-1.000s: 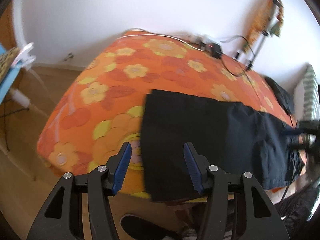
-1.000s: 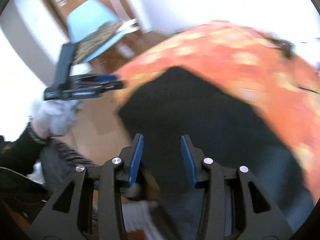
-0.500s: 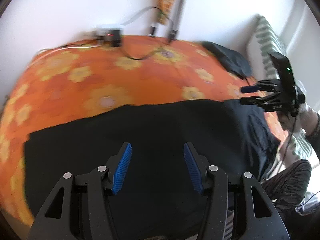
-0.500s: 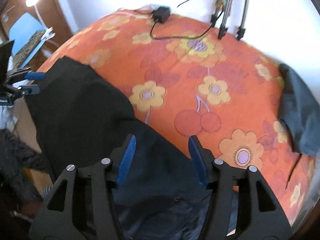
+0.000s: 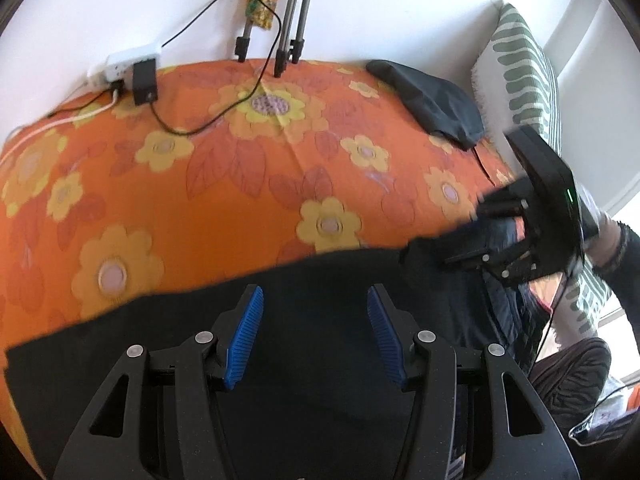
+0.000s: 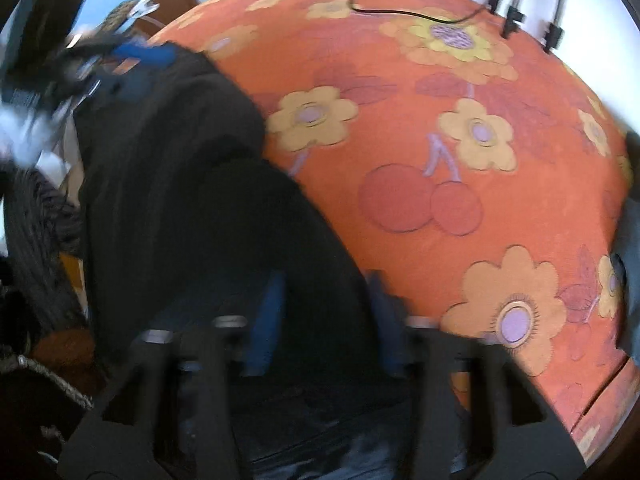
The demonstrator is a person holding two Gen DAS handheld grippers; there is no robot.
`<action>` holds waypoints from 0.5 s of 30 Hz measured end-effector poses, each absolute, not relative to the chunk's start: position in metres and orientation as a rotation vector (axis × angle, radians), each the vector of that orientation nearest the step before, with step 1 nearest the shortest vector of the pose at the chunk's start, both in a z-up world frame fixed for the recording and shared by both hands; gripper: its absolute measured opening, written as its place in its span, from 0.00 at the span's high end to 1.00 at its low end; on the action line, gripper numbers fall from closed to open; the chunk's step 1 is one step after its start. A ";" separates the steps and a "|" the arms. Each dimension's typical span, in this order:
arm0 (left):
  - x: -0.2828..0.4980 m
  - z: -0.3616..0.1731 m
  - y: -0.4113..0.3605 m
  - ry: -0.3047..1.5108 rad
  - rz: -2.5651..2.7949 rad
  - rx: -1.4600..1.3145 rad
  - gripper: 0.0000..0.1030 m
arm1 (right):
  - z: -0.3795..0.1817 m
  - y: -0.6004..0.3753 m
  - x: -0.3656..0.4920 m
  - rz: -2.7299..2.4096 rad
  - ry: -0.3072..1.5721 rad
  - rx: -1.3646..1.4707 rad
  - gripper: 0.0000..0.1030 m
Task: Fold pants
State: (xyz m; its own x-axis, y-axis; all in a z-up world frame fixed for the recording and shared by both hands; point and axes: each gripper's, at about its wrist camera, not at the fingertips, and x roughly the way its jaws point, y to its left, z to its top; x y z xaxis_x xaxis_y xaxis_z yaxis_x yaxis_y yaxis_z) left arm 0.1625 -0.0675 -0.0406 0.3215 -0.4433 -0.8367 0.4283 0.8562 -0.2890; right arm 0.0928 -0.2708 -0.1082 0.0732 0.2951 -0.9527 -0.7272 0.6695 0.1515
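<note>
Black pants (image 5: 312, 280) lie along the near edge of an orange flowered bedspread (image 5: 248, 168). My left gripper (image 5: 315, 338) hovers open over their middle, with its blue pads apart and nothing pinched. In the left wrist view the right gripper (image 5: 492, 240) is blurred at the right end of the pants, where the cloth bunches up. In the right wrist view the right gripper (image 6: 326, 320) is low over the pants (image 6: 168, 184). Its jaws are closing on a raised fold of the cloth that fills the gap between them. The left gripper (image 6: 132, 54) shows blurred at the far end.
A dark folded garment (image 5: 432, 104) and a striped pillow (image 5: 524, 68) lie at the bed's right end. A power strip with a charger (image 5: 136, 72), a cable and tripod legs (image 5: 288, 20) stand along the wall. A blue chair (image 6: 108, 4) stands beyond the bed's left end.
My left gripper has swung from the bed's left end to over the middle of the pants. The right gripper has dropped onto the pants and its jaws have narrowed around a fold.
</note>
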 end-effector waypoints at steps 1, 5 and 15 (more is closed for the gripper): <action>0.168 -0.039 -0.069 1.107 -0.578 -0.015 0.48 | -0.105 -0.271 0.087 0.794 1.266 -0.419 0.90; 0.191 -0.034 -0.074 1.132 -0.603 -0.051 0.48 | -0.082 -0.273 0.053 0.737 1.164 -0.390 0.92; 0.189 -0.043 -0.084 1.267 -0.740 -0.146 0.48 | -0.071 -0.248 -0.052 0.661 1.036 -0.455 0.93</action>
